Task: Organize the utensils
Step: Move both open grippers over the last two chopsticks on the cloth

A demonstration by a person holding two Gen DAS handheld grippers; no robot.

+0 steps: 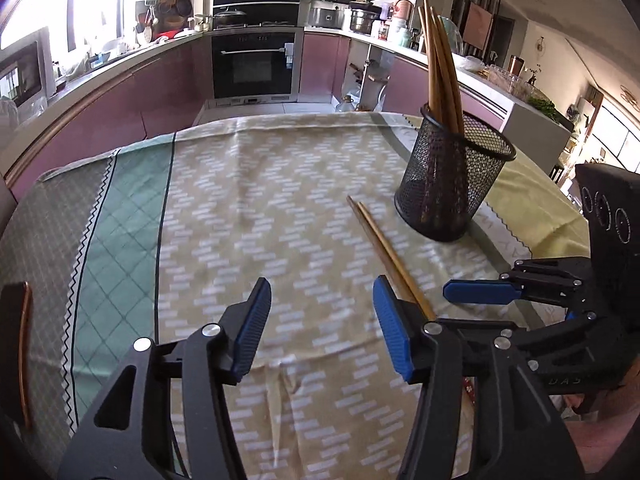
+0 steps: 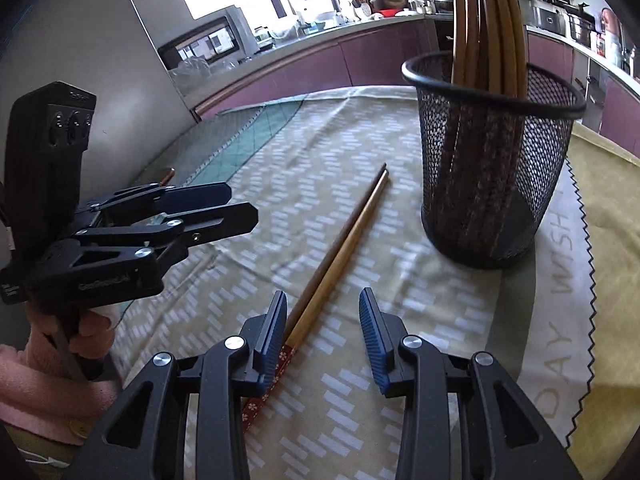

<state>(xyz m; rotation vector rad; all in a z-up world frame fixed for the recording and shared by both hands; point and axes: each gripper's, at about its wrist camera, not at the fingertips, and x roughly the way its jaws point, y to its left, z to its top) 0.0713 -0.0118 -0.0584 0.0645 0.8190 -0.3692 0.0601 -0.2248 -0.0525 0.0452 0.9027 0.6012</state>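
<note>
A pair of wooden chopsticks lies on the patterned tablecloth, its red flowered ends toward me. A black mesh holder stands just right of them with several chopsticks upright in it. My left gripper is open over bare cloth to the left of the pair, whose near end is hidden behind its right finger. My right gripper is open low over the pair's near end. The chopsticks pass by its left pad without being pressed.
The table's far edge lies just beyond the holder, with purple kitchen cabinets and an oven behind. A dark object with a copper rim sits at the table's left edge. A hand in a pink sleeve holds the left gripper.
</note>
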